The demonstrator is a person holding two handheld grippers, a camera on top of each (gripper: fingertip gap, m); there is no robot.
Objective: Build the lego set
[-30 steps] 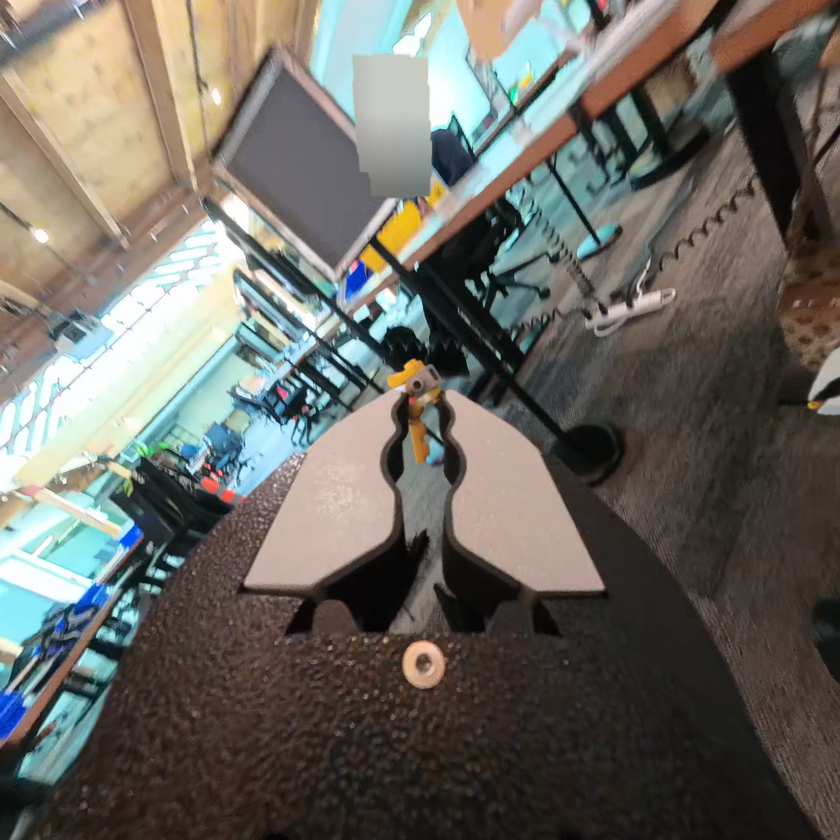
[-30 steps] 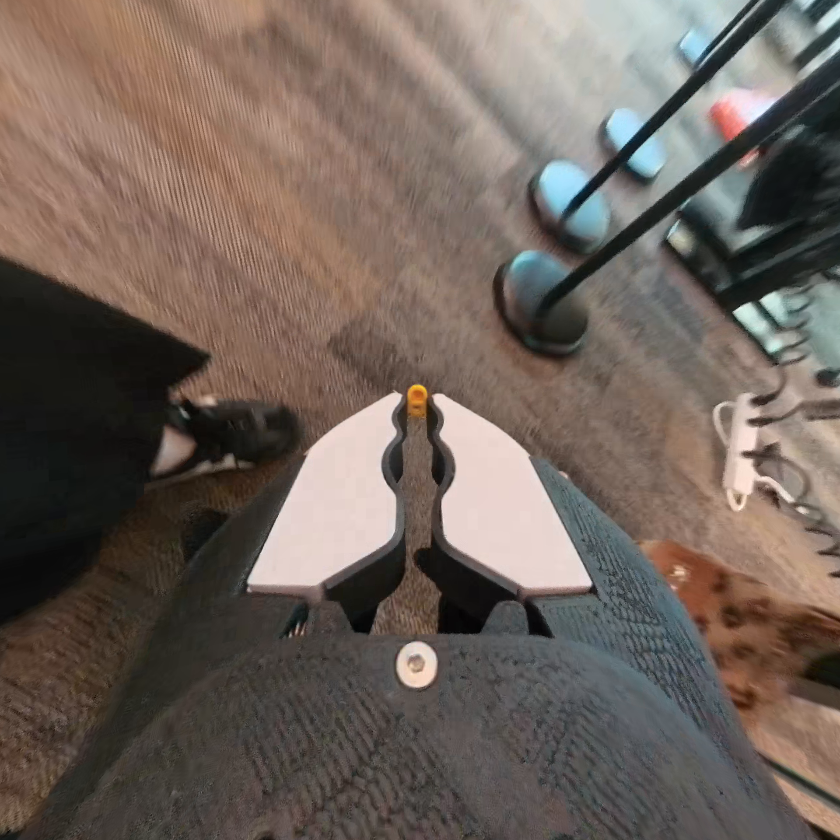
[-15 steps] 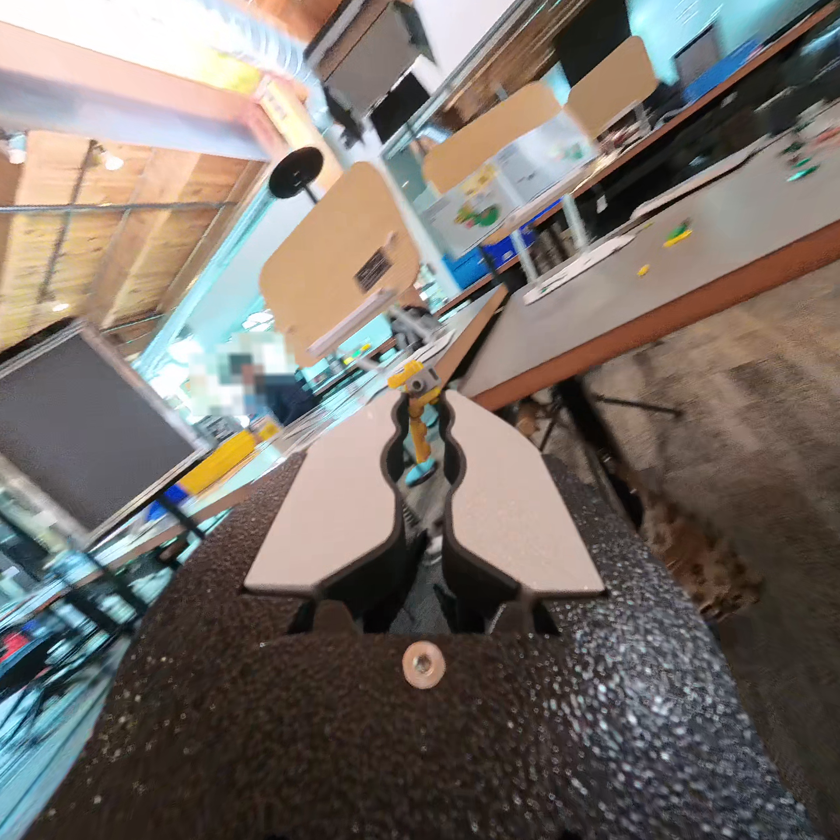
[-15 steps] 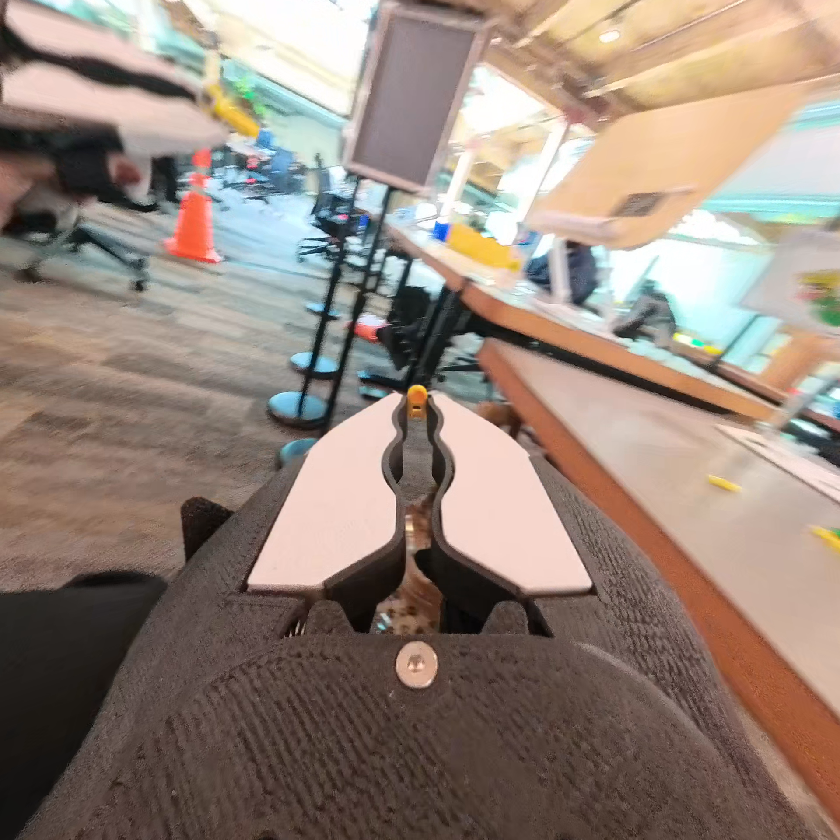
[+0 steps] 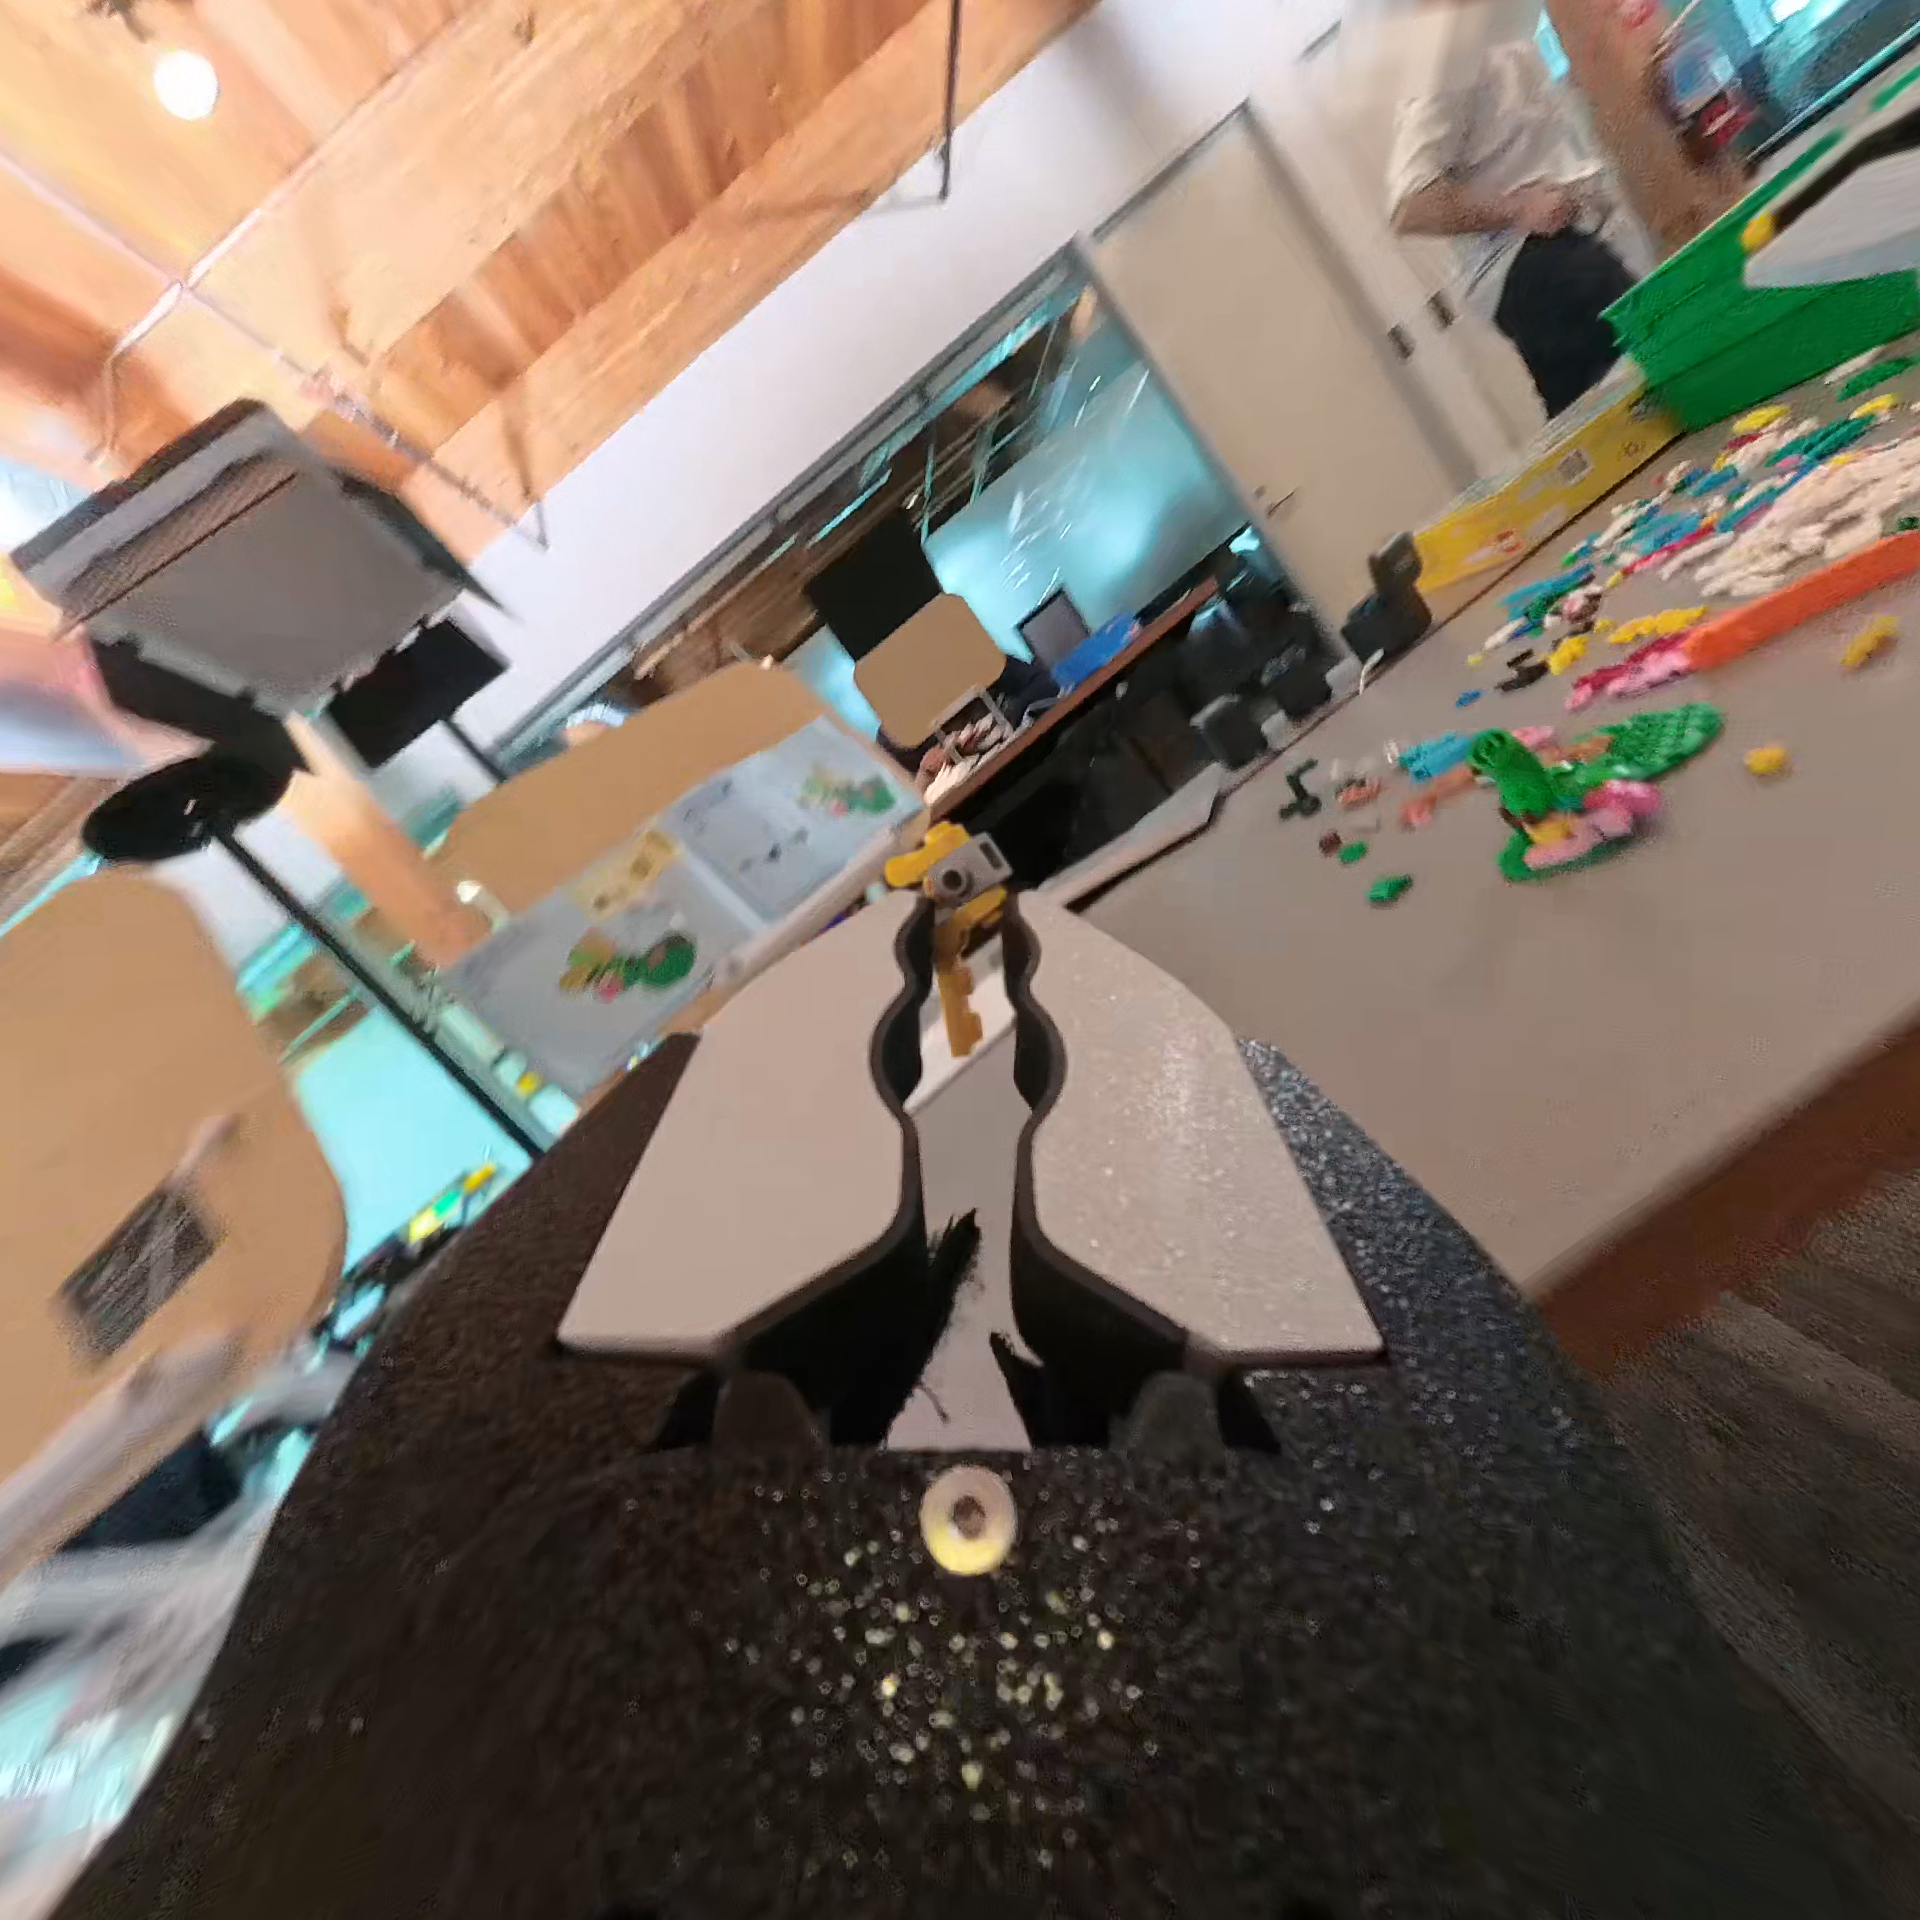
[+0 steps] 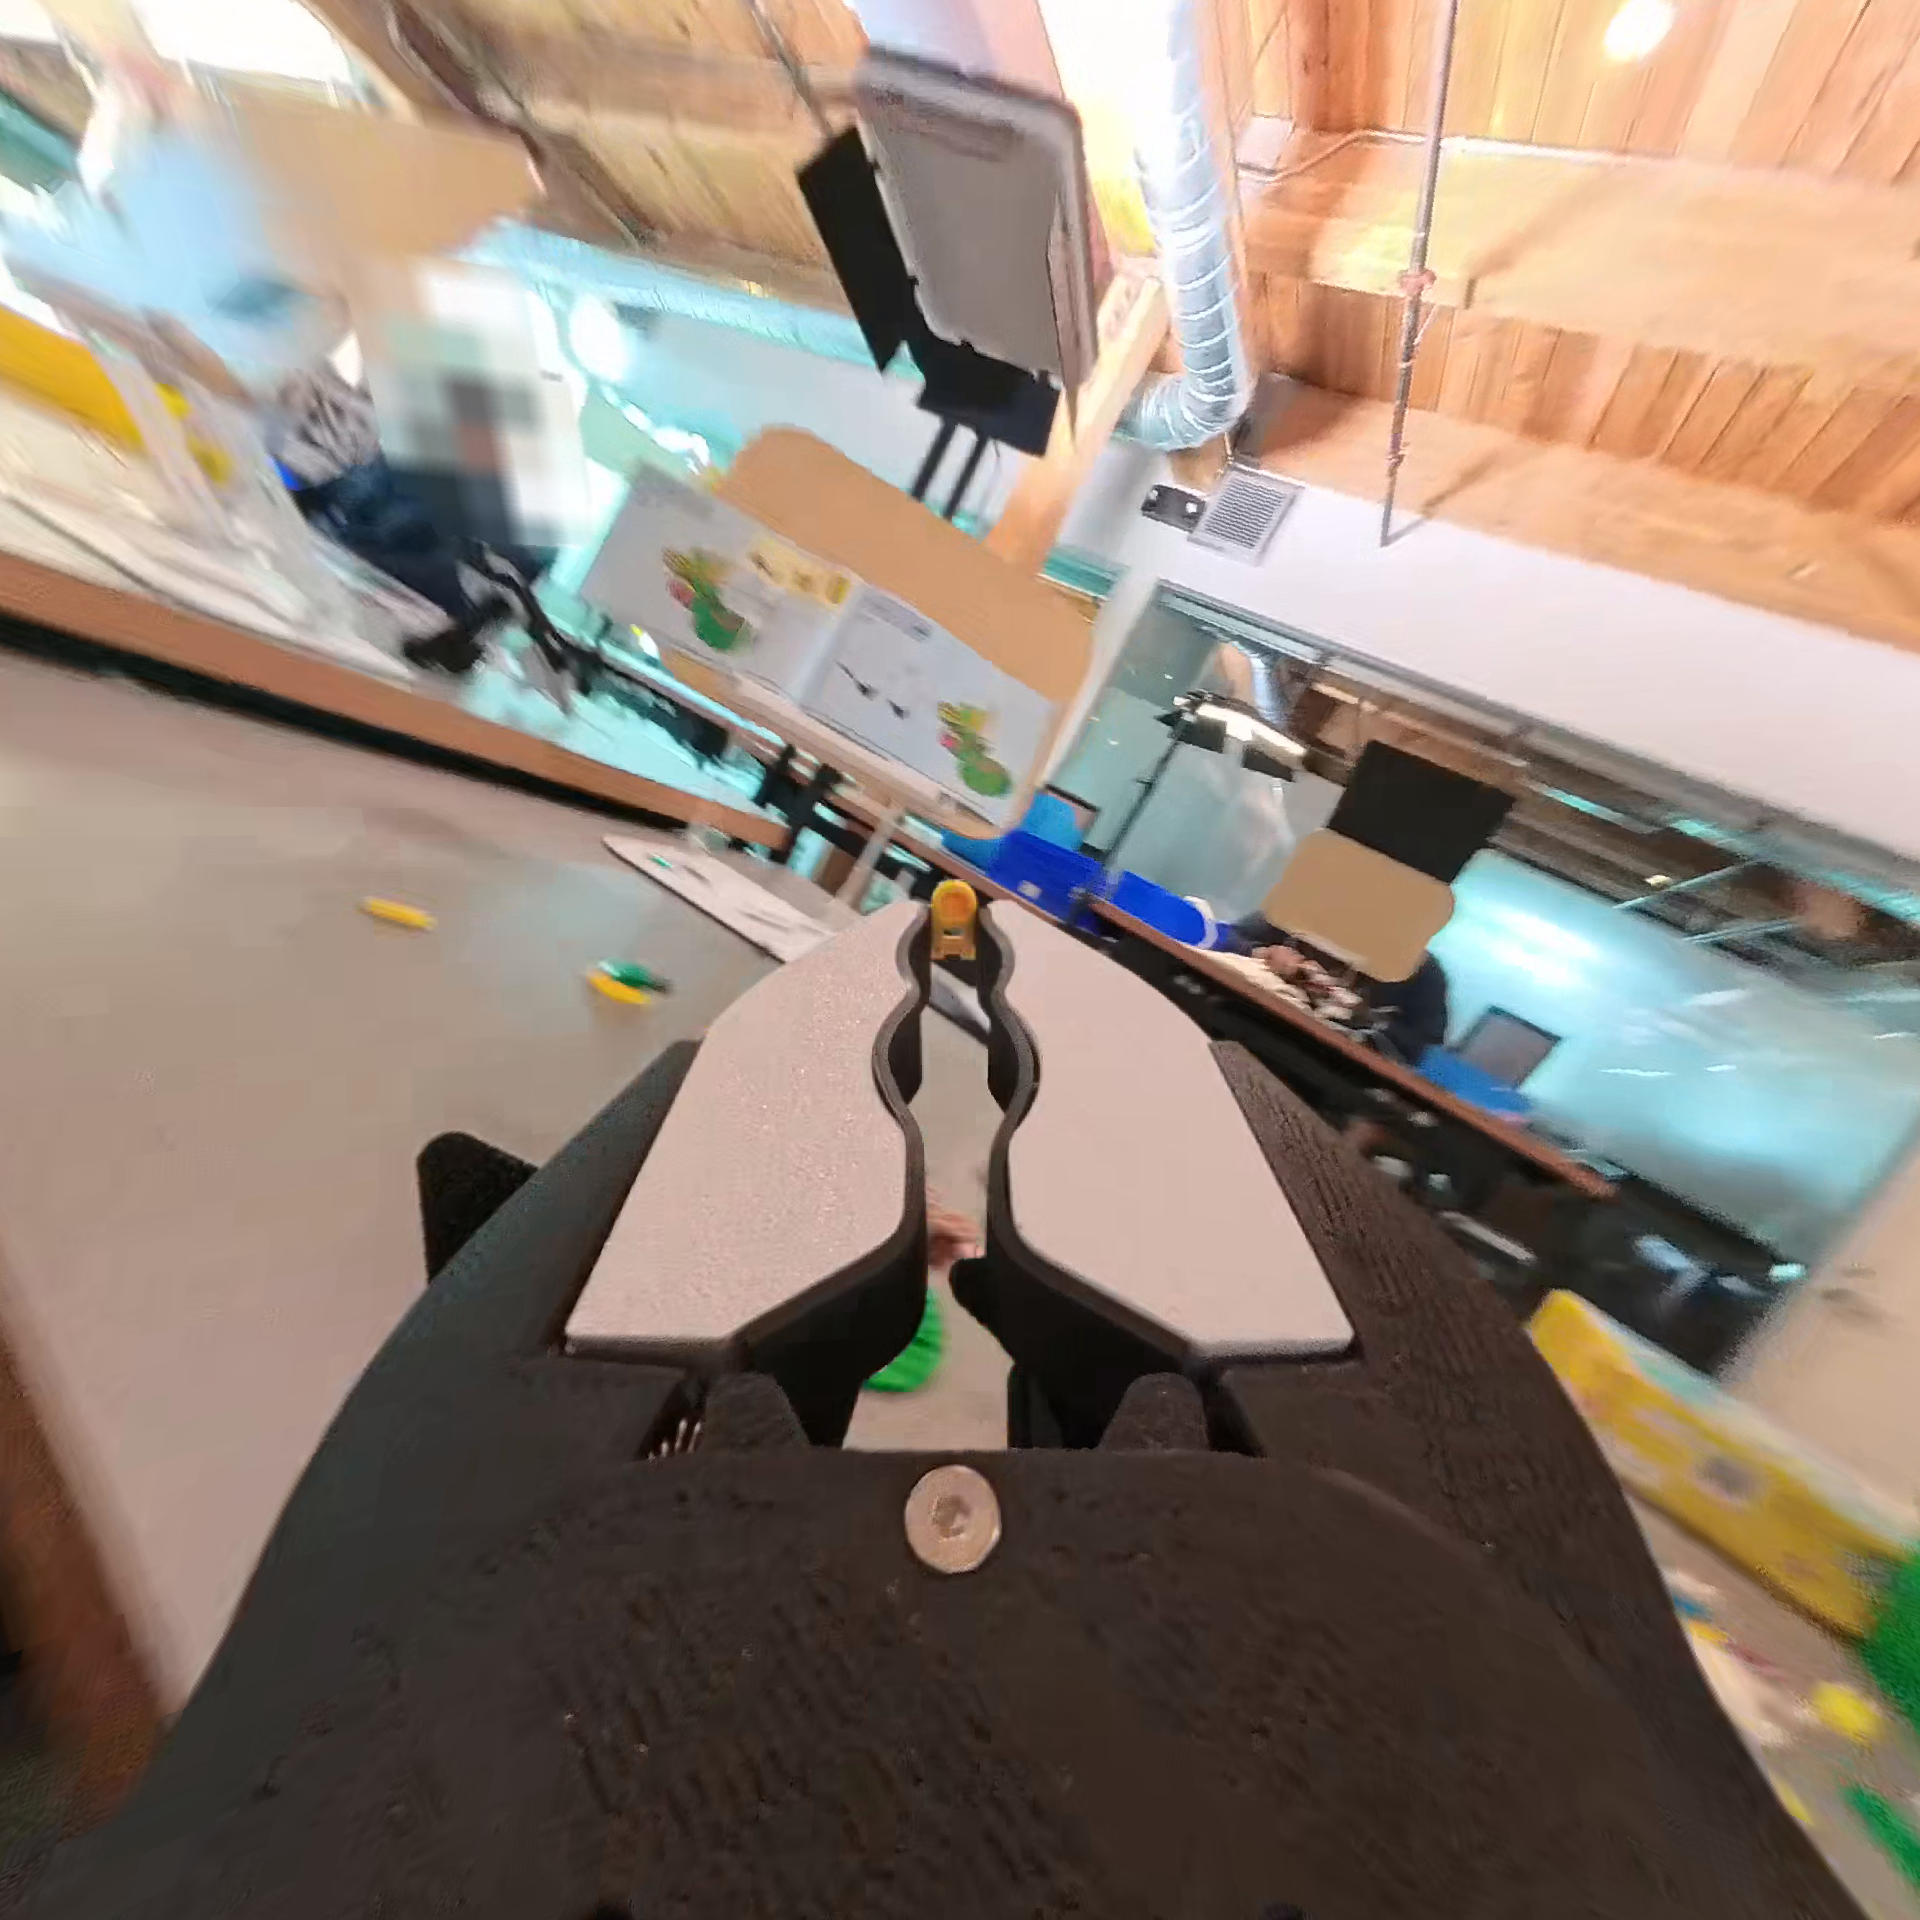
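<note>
My left gripper [image 5: 958,914] is shut on a small yellow-and-grey lego assembly [image 5: 951,883], held in the air just off the grey table's [image 5: 1403,1018] near edge. A partly built green and pink lego model [image 5: 1538,805] stands on the table to the right, among scattered loose pieces [image 5: 1621,582]. My right gripper [image 6: 953,920] is shut on a small yellow lego piece [image 6: 952,916], held above the same grey table [image 6: 208,987]. Two loose yellow and green pieces [image 6: 623,979] lie on the table to its left.
A green tray [image 5: 1766,312] and a yellow box [image 5: 1527,488] stand at the table's far right. An orange strip [image 5: 1808,603] lies among the pieces. An instruction sheet on a cardboard stand [image 6: 831,665] stands behind. A person [image 5: 1507,187] stands beyond the table. Carpet floor [image 5: 1766,1403] lies below. My right fingertips sit around 25 cm from my left ones.
Both grippers have swung up from the carpet floor to table height, each still holding its piece. The table with the lego pieces has come into view.
</note>
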